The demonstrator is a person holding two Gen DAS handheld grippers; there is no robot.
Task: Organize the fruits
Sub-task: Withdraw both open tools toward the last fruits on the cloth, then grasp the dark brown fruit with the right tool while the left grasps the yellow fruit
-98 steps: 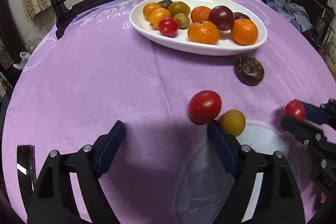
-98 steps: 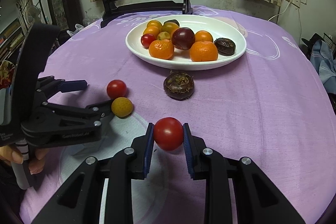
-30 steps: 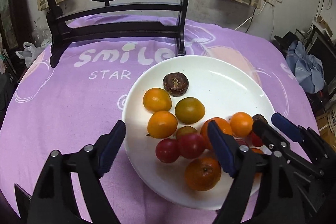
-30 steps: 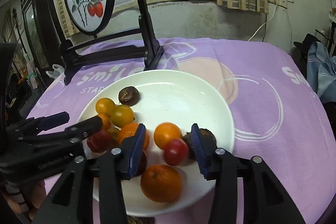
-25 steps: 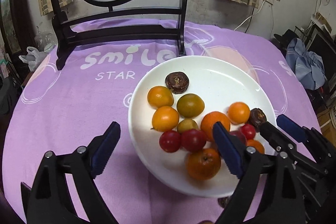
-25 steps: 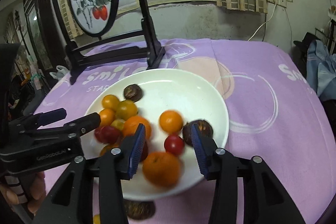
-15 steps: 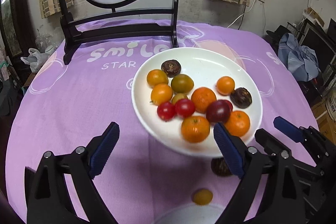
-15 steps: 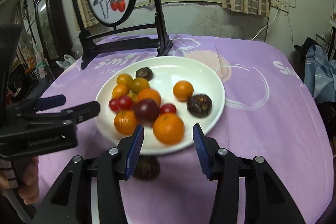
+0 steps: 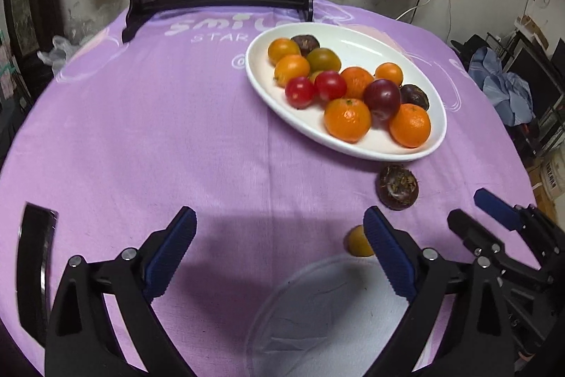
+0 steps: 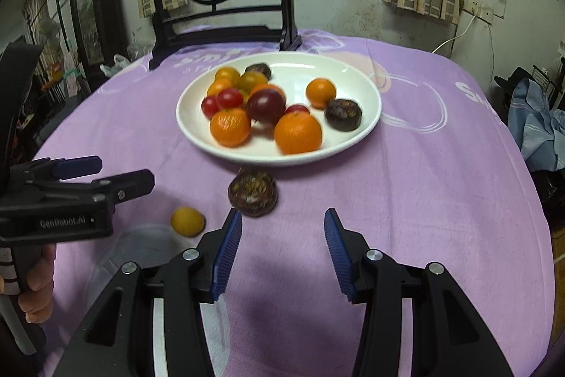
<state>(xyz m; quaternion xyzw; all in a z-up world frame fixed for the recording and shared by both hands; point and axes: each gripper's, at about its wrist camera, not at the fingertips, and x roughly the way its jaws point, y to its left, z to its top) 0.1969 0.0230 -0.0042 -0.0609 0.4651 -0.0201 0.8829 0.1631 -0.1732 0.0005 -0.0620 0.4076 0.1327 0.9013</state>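
While empty, both grippers' fingers [image 10: 227,255] parted, left gripper [image 10: 106,177] widening, "GenRobot.AI" on its side.

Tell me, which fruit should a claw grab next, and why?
Probably the left claw should slide over to the small yellow fruit beside it. Its jaws are opening and empty, and that fruit and the dark brown fruit lie on the cloth outside the white plate.

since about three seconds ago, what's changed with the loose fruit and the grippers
Both red tomatoes went from the cloth onto the white plate; the right gripper released its tomato and both grippers pulled back empty, the left gripper opening. The dark fruit and yellow fruit stayed on the cloth.
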